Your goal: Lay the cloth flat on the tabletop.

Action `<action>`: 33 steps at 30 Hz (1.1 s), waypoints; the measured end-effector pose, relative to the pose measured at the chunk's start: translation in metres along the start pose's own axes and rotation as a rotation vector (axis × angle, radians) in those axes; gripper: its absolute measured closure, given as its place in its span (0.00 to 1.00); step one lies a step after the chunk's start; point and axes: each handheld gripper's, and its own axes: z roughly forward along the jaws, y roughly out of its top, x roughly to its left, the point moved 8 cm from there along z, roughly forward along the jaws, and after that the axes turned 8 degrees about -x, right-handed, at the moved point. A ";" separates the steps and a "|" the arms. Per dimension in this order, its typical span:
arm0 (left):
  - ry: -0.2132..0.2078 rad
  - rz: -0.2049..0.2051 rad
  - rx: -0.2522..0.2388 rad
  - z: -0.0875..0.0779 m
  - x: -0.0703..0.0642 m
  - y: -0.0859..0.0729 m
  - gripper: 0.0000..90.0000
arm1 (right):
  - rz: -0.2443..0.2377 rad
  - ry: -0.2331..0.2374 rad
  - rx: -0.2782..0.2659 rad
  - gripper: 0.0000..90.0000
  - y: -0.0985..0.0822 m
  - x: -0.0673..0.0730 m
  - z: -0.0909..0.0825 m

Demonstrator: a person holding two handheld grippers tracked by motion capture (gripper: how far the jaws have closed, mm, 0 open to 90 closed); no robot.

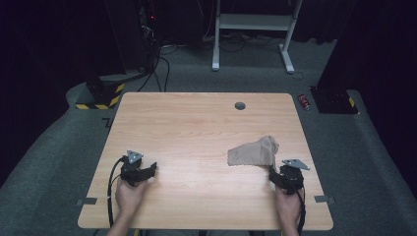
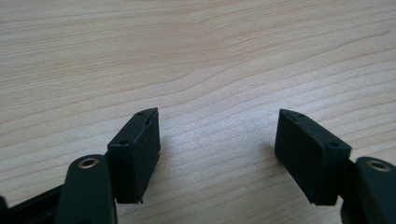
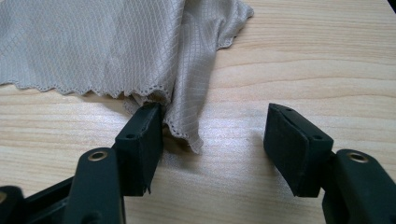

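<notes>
- My left gripper [image 1: 153, 169] rests on the near left part of the table [image 1: 196, 128], its jaws spread apart with nothing between them; in the left gripper view, my left gripper [image 2: 217, 140] has bare wood grain under it and in the gap.
- It sits well apart from the cloth [image 1: 254, 151], so I judge this hand has no part in the work yet.
- The cloth, a thin beige piece with a scalloped edge, lies crumpled on the near right part of the table, partly bunched up at its far right corner.
- My right gripper [image 1: 273, 173] is just beside the cloth's near edge, jaws released and wide.
- In the right gripper view, my right gripper [image 3: 215, 135] has a hanging corner of the cloth [image 3: 140, 51] reaching into its gap, touching or almost touching one jaw; the other jaw stands clear of it.
- I judge the work barely begun: nothing is gripped, the cloth is neither spread nor folded, and closing on that corner comes first.
</notes>
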 end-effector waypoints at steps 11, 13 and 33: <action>-0.003 0.001 0.001 0.000 0.000 0.000 0.34 | -0.004 0.005 -0.001 0.42 0.000 0.000 0.000; -0.003 0.001 0.001 0.000 0.000 0.000 0.34 | -0.010 0.013 0.000 0.42 0.000 -0.001 0.000; -0.003 0.001 0.000 0.000 0.000 0.000 0.34 | 0.019 0.154 -0.013 0.43 0.013 0.001 -0.023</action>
